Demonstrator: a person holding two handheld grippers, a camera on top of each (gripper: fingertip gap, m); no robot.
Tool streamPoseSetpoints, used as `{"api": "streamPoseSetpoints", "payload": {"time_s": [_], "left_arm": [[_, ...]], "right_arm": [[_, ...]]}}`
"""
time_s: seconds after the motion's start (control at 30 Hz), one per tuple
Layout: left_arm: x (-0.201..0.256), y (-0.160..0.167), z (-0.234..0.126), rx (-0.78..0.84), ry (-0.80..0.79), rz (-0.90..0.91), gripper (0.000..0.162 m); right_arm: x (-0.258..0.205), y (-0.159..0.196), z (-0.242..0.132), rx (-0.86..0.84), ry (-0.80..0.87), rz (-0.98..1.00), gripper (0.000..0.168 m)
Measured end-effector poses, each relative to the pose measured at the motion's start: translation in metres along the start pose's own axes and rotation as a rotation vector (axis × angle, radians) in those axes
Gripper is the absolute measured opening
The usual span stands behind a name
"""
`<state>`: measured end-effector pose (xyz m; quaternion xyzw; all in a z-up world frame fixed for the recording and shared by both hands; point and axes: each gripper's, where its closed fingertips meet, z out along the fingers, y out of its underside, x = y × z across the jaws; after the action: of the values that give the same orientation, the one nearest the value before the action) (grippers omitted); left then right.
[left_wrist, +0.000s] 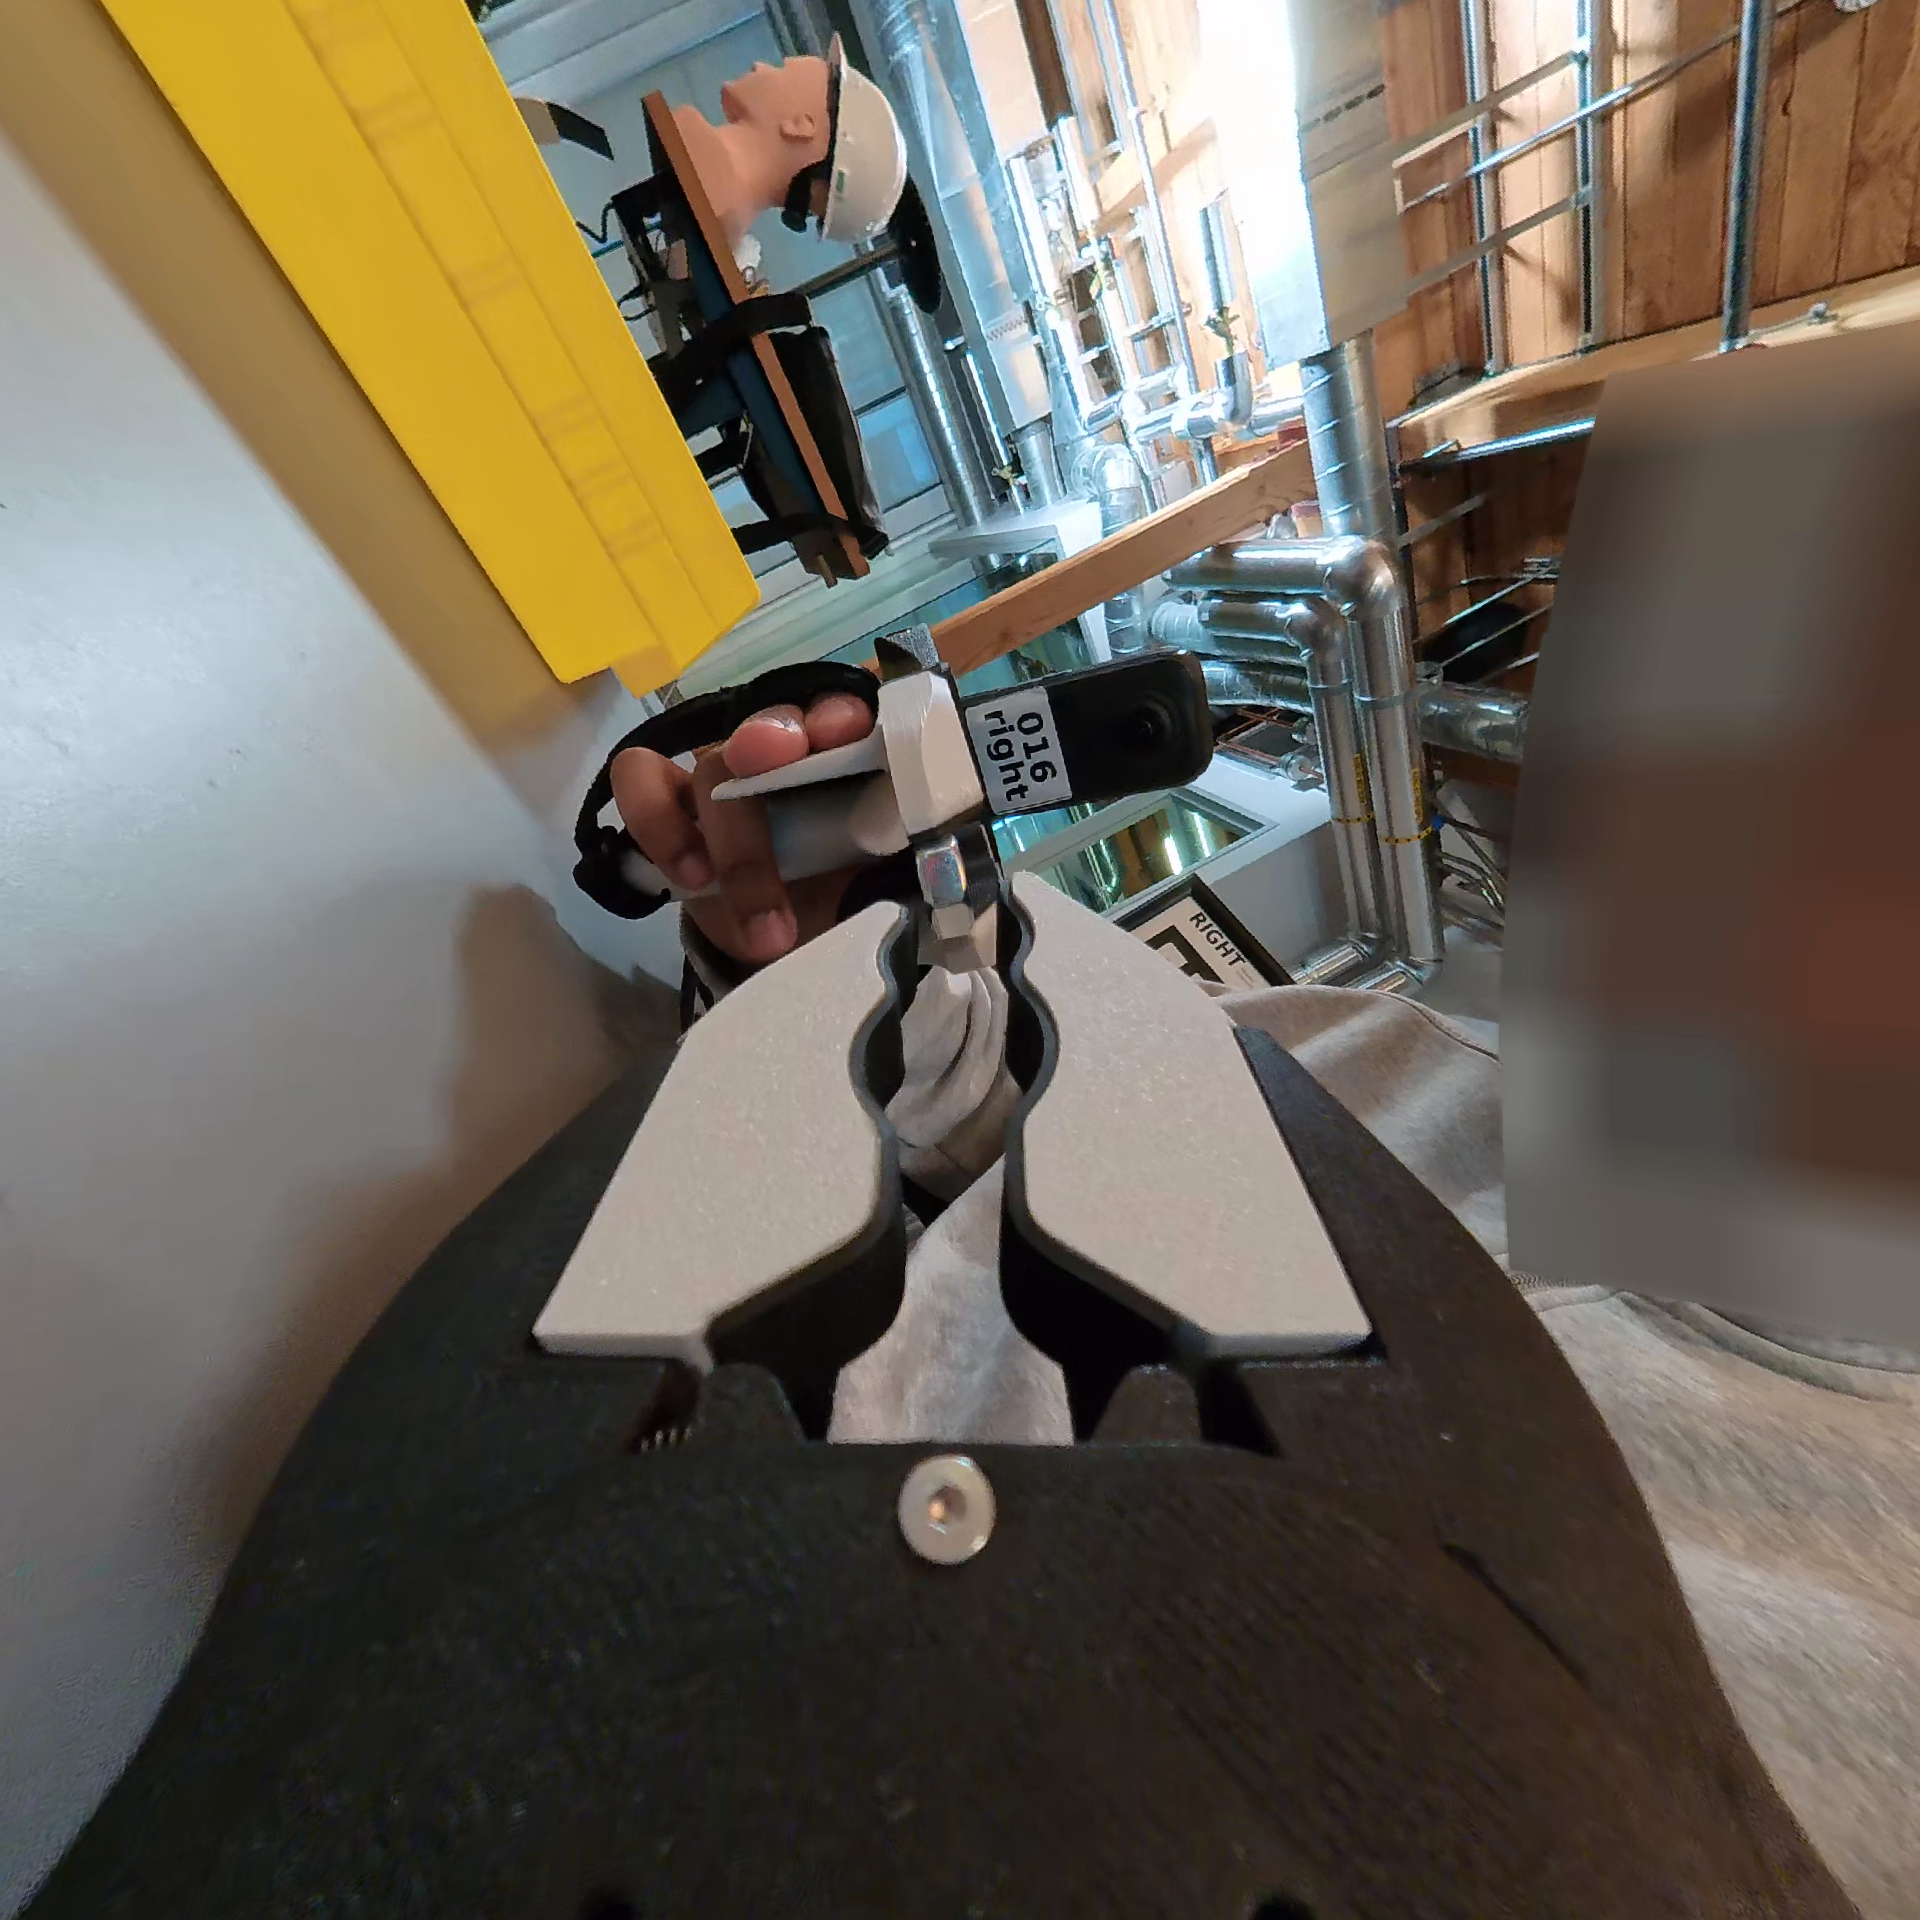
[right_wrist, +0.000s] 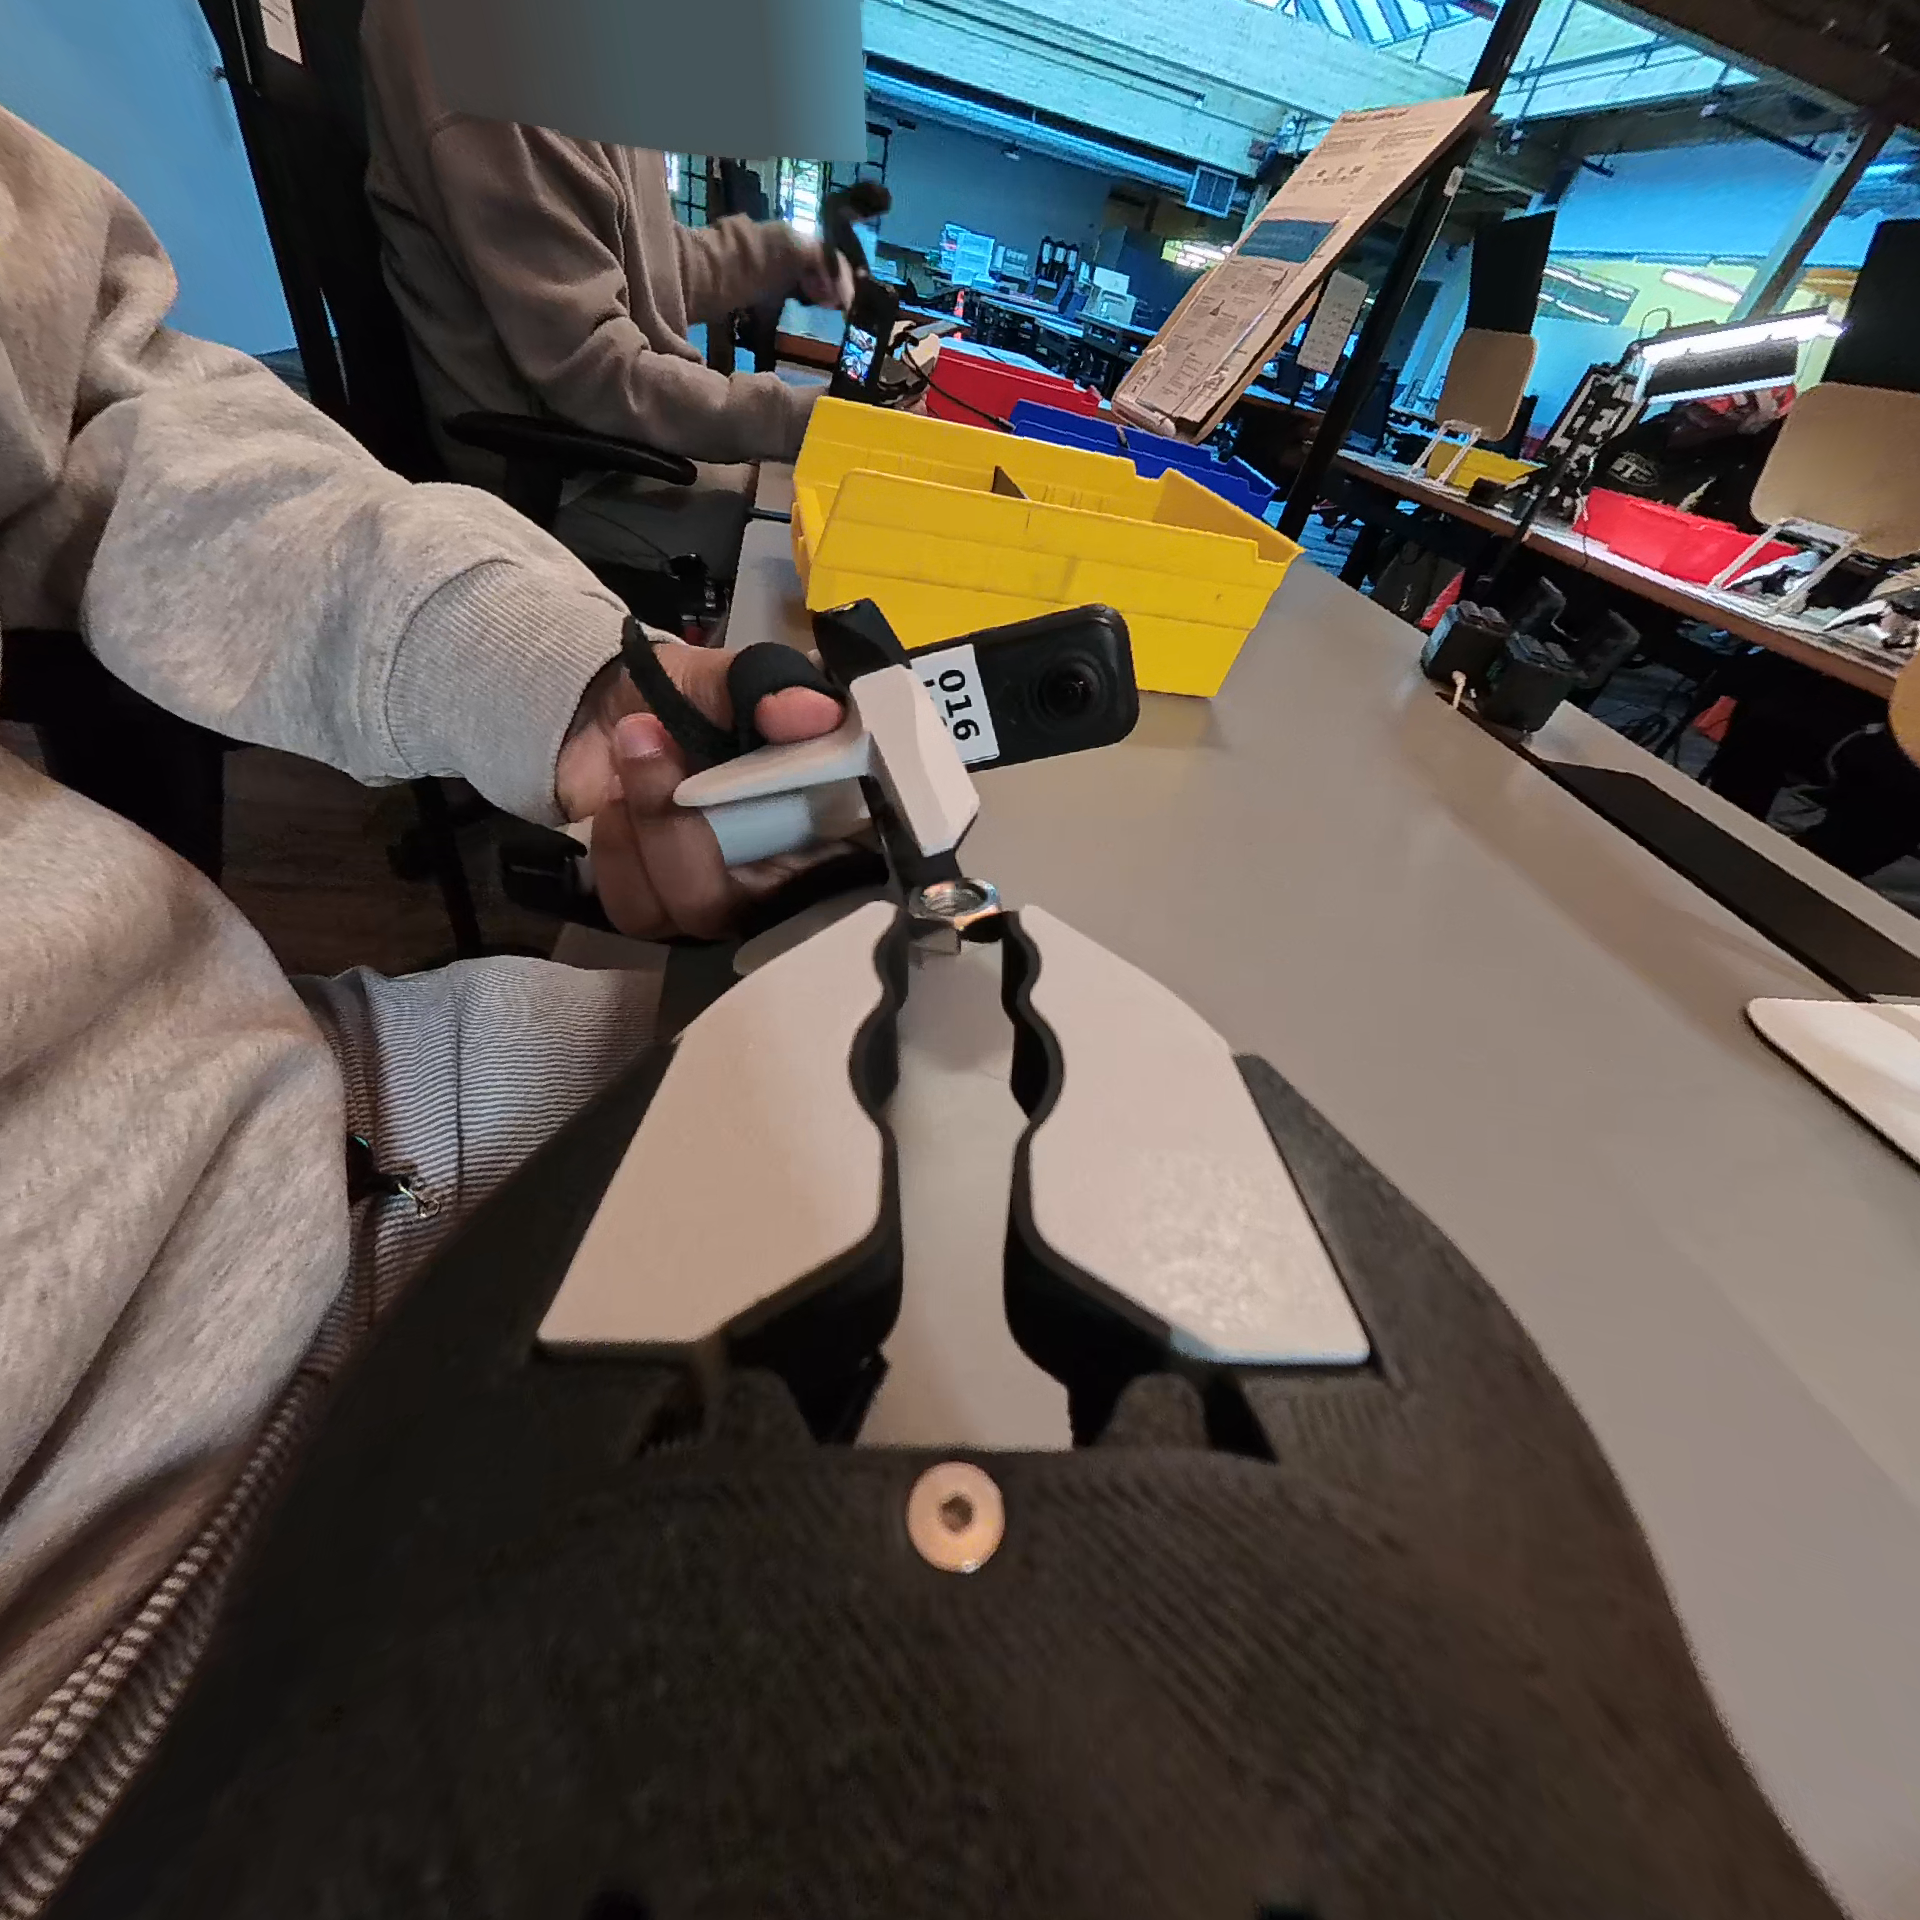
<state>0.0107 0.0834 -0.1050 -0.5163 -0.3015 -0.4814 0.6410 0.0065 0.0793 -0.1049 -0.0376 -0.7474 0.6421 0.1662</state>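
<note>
A silver hex nut (left_wrist: 940, 873) sits on a smaller metal hex piece (left_wrist: 951, 940), seemingly a bolt. My left gripper (left_wrist: 956, 925) is shut, and its fingertips pinch the smaller hex piece. My right gripper (left_wrist: 966, 847), held in a hand with its camera on top, closes its black fingers around the nut. In the right wrist view my right gripper (right_wrist: 956, 930) is shut on the nut (right_wrist: 956, 899), just above the grey table (right_wrist: 1351, 987). The left gripper (right_wrist: 914, 862) reaches it from above and left. Exactly where each tip touches is partly hidden.
Stacked yellow bins (right_wrist: 1039, 561) stand on the table behind the grippers and also show in the left wrist view (left_wrist: 468, 312). Red and blue bins (right_wrist: 1143, 447) lie beyond. A second person (right_wrist: 540, 301) sits at the left. A pale board (right_wrist: 1849, 1070) lies at the right edge. A black object (right_wrist: 1507, 655) sits far right. Both grippers' tips are close together, under 4 cm apart.
</note>
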Motion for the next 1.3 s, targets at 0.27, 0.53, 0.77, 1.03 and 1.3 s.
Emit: {"api": "streamPoseSetpoints", "payload": {"time_s": [0.27,0.53,0.77,1.03,1.3], "left_arm": [[0.0,-0.002,-0.001,0.012,0.005,0.001,0.016],[0.0,-0.002,-0.001,0.014,0.004,0.001,0.016],[-0.003,-0.003,-0.002,0.013,-0.014,0.012,0.015],[-0.005,0.001,-0.001,-0.008,-0.03,0.031,0.016],[-0.009,0.001,0.0,-0.019,-0.059,0.063,0.016]], "right_arm": [[0.003,0.002,-0.001,-0.006,0.013,0.01,0.017],[0.005,0.002,-0.001,-0.004,0.011,0.033,0.017],[0.017,-0.005,-0.008,0.067,0.027,0.167,0.017],[0.03,-0.007,-0.017,0.115,0.046,0.279,0.017],[0.027,-0.005,-0.015,0.096,0.042,0.255,0.017]]}}
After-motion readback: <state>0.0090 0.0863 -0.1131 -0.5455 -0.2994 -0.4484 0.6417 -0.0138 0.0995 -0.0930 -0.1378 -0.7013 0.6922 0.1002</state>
